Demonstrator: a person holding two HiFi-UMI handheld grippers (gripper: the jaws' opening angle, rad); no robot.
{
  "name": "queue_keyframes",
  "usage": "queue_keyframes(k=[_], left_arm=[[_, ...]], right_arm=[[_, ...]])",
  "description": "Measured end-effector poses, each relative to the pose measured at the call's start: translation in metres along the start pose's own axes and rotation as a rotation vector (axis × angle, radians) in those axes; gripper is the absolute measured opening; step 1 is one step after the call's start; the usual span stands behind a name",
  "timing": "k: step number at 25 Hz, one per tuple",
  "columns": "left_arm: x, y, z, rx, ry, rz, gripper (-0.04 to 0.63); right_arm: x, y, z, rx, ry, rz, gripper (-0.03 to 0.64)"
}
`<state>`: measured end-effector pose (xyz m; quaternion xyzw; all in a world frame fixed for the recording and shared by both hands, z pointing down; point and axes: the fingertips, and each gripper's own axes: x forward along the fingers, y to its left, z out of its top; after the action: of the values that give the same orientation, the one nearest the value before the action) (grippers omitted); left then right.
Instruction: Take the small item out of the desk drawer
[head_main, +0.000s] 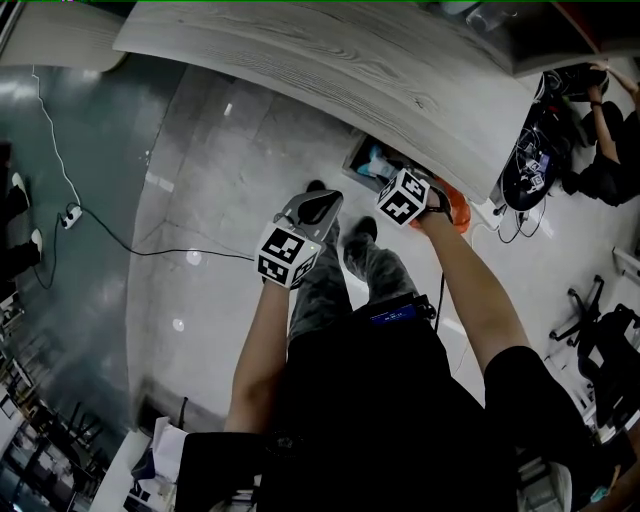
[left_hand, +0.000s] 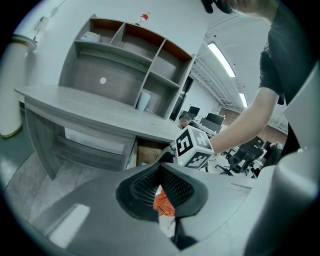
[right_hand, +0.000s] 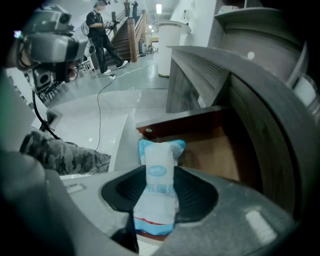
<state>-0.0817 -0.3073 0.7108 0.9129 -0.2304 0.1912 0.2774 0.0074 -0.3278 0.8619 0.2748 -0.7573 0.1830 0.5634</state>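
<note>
Packet (right_hand: 160, 167) pinched in right claw (right_hand: 159, 197) at open drawer (right_hand: 215, 150); left claw (left_hand: 161, 189) closed, empty.

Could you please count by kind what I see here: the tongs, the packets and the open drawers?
tongs: 2, the left tongs and the right tongs
packet: 1, held in the right tongs
open drawer: 1
total: 4
</note>
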Motion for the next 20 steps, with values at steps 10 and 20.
queue_keyframes(k=[10,20], left_arm=[[-0.011,-0.018,0.023,0.02,-0.004,-0.017,0.0],[-0.022,-0.038,0.049,0.066,0.002,-0.042,0.001]], right_arm=[[-0.051,0.018,0.022,0.017,-0.069,0.018,0.173],[-0.119,0.025,0.035,0.072,-0.175,0.013,0.172]])
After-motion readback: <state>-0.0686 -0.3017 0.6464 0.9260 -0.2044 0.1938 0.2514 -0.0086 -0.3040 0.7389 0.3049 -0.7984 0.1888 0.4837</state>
